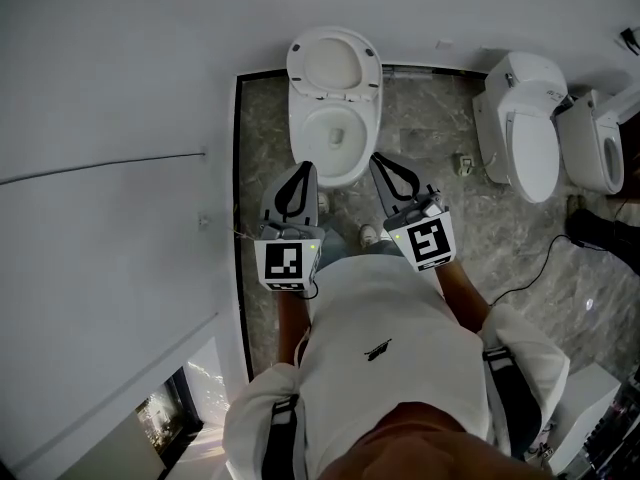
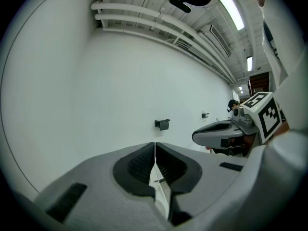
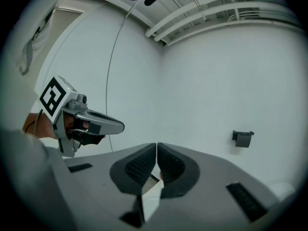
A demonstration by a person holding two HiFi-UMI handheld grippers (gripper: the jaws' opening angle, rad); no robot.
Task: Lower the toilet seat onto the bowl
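The white toilet stands against the far wall in the head view, its seat raised upright above the open bowl. My left gripper hovers at the bowl's near left rim, shut with nothing in it. Off the bowl's near right side, my right gripper is also shut and empty. Neither touches the seat. In the left gripper view the closed left gripper points at a bare white wall, with the right gripper beside it. The right gripper view shows the right gripper closed and the left gripper at its left.
Two more white toilets stand to the right on the marble floor. A black cable trails across the floor and a dark shoe is at the right edge. A white partition closes the left. A black wall bracket is ahead.
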